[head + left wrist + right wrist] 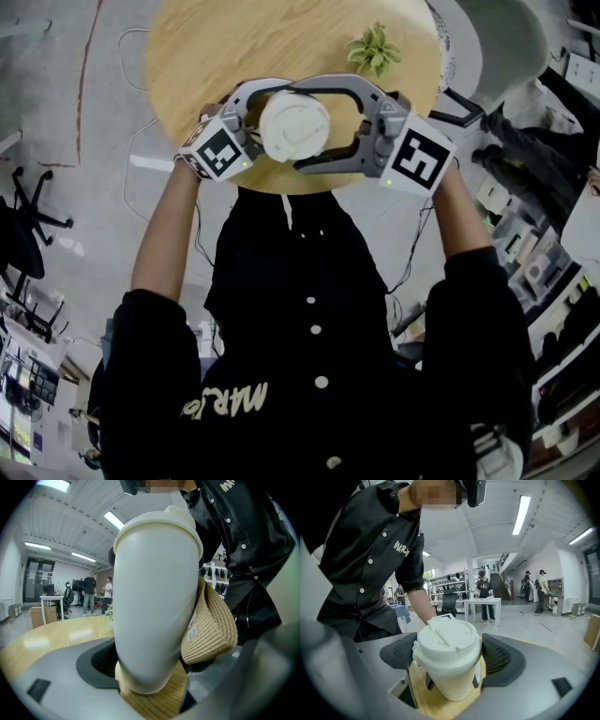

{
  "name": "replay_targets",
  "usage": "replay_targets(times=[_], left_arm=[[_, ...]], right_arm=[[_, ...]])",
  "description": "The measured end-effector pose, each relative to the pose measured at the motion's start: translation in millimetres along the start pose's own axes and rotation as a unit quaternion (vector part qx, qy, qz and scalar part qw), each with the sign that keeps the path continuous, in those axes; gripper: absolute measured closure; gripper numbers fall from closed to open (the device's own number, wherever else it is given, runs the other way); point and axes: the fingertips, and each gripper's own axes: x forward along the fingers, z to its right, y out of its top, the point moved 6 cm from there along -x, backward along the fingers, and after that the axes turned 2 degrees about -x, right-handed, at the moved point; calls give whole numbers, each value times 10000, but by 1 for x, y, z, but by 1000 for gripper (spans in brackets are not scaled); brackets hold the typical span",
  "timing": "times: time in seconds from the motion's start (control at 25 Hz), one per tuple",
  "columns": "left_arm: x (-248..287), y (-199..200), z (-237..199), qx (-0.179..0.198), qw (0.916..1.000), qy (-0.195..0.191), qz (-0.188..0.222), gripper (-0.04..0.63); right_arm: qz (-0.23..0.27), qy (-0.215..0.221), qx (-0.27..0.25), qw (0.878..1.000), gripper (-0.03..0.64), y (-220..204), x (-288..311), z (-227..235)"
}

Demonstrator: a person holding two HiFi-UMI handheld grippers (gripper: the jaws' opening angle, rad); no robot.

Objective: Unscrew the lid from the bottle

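Over the surface (234,37), left hand-held gripper (150,672) clamps the bottle (154,597), right hand-held gripper (447,660) pinches the lid (447,637). Lid's still on, so all the unscrewing's left.

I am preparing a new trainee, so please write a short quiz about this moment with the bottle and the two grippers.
1. True or false: the lid is already off the bottle.
2. What stands between the jaws of the right gripper? A) a sponge B) the lid C) nothing
3. Which gripper is clamped on the bottle's body, and what surface lies below it?
Key: 1 false, the lid sits on the bottle. 2 B. 3 the left gripper, over the round wooden table.
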Motion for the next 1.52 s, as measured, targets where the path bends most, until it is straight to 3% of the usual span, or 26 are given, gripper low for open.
replay_targets(times=[0.12, 0.24, 0.4, 0.52, 0.64, 0.76, 0.96, 1.08, 1.28, 1.52], left_arm=[[-1, 0, 1, -28, 10000, 8, 14, 222], [0, -1, 1, -5, 10000, -9, 0, 222], [0, -1, 1, -26, 10000, -2, -1, 222], [0, 0, 1, -18, 10000, -12, -3, 222], [0, -1, 1, -16, 10000, -17, -11, 222], [1, 0, 1, -52, 10000, 12, 12, 222], [0, 0, 1, -23, 10000, 14, 23, 222], [0, 0, 1, -54, 10000, 46, 25, 222], [0, -1, 1, -37, 10000, 24, 9, 222], [0, -1, 1, -46, 10000, 27, 18, 222]], right_arm=[[-80, -264, 168, 9995, 186, -1, -1, -3], [-92, -956, 407, 9945, 149, 0, -3, -8], [62, -2128, 610, 9752, 132, 3, 2, -15], [66, -2511, 664, 9657, 127, 2, 8, -18], [57, -2520, 521, 9663, 166, 1, 10, -16], [69, -2180, 353, 9753, 169, -1, 8, -15], [124, -554, -68, 9984, 172, 1, 5, -4], [40, -85, 18, 10000, 172, -1, 4, 0], [-60, -547, 249, 9982, 169, -5, 3, -5], [48, -1899, 571, 9801, 127, -4, 3, -16]])
